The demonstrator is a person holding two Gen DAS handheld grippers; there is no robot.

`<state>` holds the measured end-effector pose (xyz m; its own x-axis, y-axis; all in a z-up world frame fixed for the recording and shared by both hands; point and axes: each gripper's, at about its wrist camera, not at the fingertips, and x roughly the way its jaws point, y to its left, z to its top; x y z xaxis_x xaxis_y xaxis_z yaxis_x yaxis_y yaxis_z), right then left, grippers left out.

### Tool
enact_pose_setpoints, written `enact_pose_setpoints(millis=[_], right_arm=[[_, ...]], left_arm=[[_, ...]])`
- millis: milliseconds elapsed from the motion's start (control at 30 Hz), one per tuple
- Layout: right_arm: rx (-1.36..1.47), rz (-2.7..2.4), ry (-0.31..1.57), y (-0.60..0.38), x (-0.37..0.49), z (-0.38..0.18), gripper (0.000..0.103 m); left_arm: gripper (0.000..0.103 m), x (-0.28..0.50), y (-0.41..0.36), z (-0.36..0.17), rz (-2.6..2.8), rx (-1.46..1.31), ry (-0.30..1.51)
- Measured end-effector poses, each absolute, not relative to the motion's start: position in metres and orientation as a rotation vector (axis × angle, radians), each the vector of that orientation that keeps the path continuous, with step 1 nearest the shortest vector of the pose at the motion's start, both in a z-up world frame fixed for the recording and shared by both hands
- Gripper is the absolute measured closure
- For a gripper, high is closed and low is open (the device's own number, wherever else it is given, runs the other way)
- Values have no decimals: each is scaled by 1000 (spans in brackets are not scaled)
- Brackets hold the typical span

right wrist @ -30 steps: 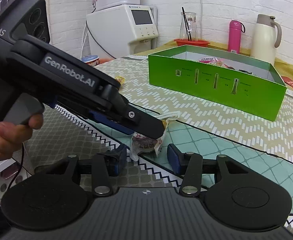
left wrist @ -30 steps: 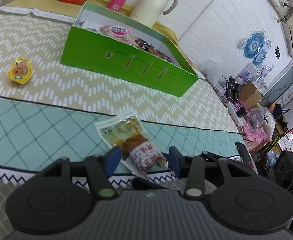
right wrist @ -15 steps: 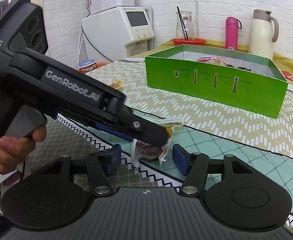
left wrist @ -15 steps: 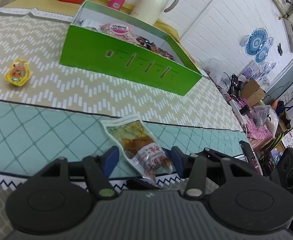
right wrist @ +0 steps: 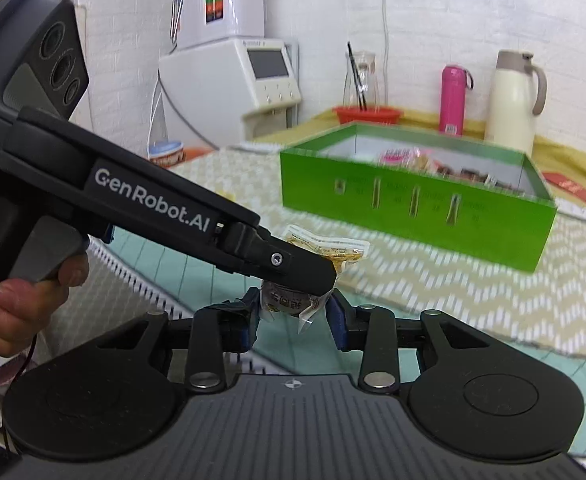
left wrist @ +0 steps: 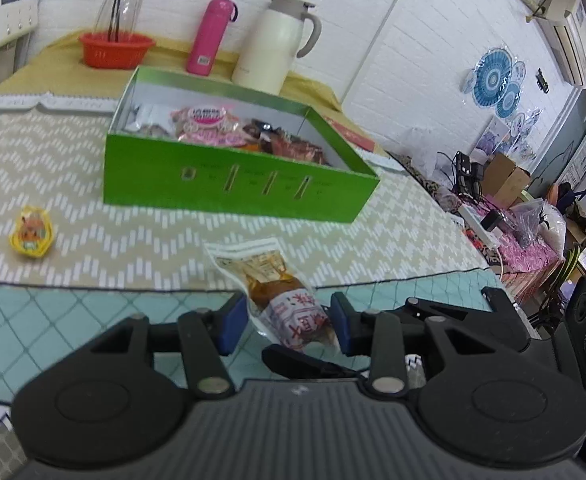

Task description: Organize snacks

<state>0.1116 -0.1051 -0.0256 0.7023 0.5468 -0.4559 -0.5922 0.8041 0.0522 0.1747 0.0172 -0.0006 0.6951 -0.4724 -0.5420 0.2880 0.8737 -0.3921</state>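
While the green box (left wrist: 237, 184) waits half full at the back of the table (left wrist: 73, 168), the snack packet (left wrist: 281, 292) has come up off the cloth. Both tools have just been narrowing on it: the left gripper (left wrist: 287, 322) flanks its printed end, the right gripper (right wrist: 295, 314) pinches the same end. Lifted now, it should go into the box; a small yellow snack (left wrist: 31, 232) remains.

Snack packet (left wrist: 283, 300): between the left gripper (left wrist: 289, 322) fingers, over the table (left wrist: 93, 176).
Box (left wrist: 229, 184): ahead of that gripper, snacks inside.
Small snack cup (left wrist: 31, 232): ahead to its left, on the table.
Flask (left wrist: 211, 36) and jug (left wrist: 275, 44): behind the box.
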Motion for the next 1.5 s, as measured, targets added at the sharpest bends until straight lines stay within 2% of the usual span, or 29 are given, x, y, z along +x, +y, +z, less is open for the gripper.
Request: enact_pose_setpoints(millis=[367,700,967,1000,1033,1100,1133,1233,1500], right_arm=[[1,596,376,-109,164,10,40],[-47,526,339,-116,218,11,39],[-27,524,381,-119,251,1,37],[-32,530,382,-119,253,-1,34],[-38,541,380,-119,254,-3,28],[-65,540,352,-118,251,-5,7],[-80,528,336,-118,249,-5,0],[-92,497,300,-121,242,-6,0],[-50,473,314,-130,231,-1,0]], left_arm=[[68,224,18,42,-424,-282,555],[68,291,13,39,-451,-311,549],[67,328,12,23,-447,-329,580],[61,330,12,21,-441,-323,578],[44,330,12,19,-422,-315,572],[32,325,14,17,-380,-307,530],[21,322,15,18,-356,-289,509],[16,315,15,22,-275,-242,488],[16,300,18,27,-202,-213,493]])
